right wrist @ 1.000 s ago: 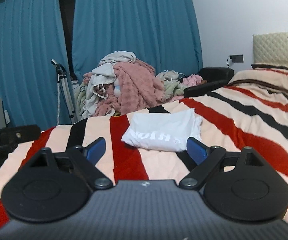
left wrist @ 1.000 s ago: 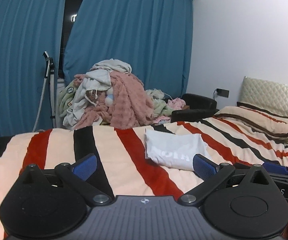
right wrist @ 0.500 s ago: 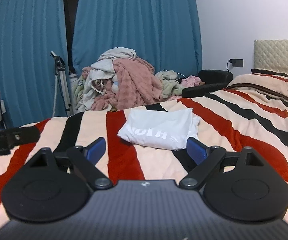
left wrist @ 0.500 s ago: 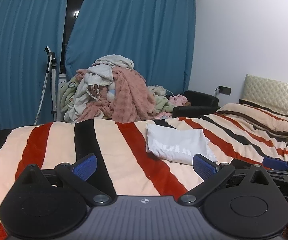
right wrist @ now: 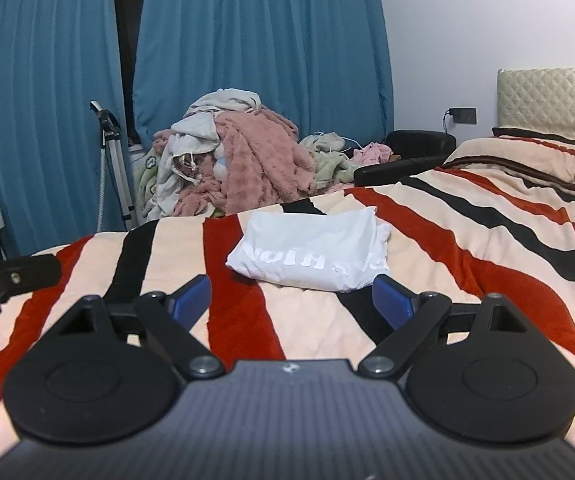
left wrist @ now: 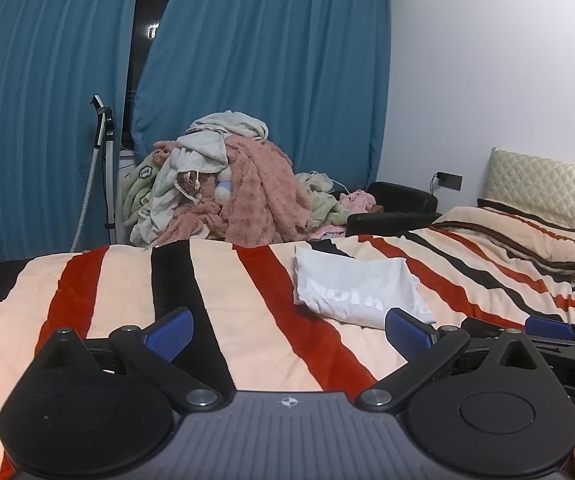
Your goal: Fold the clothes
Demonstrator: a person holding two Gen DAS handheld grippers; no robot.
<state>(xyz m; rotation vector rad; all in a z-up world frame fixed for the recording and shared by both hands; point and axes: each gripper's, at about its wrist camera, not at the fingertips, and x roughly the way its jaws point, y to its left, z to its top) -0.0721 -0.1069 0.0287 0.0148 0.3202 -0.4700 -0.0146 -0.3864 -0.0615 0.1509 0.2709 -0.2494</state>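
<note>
You are holding both grippers low over the striped blanket (left wrist: 215, 280), each pointing slightly downward toward the far edge of the bed. Your left gripper (left wrist: 287, 334) is standing with its jaws spread wide and nothing is sitting between its blue pads (left wrist: 169, 332); only blanket is showing in the gap. Your right gripper (right wrist: 289, 300) is likewise gaping wide and gripping nothing.

The folded white shirt (right wrist: 311, 252), with mirrored lettering showing on its top face, is lying flat on the blanket ahead of both tools. From your right gripper it is sitting just beyond the fingertips, a little right of centre, its near edge close to the right pad but apart from it. From your left gripper it is lying ahead and off to the right (left wrist: 357, 290), its near corner just behind the right pad.

Beyond the bed's far edge, a heap of unfolded clothes (left wrist: 231, 192) is piling up against the blue curtains (left wrist: 271, 80).
</note>
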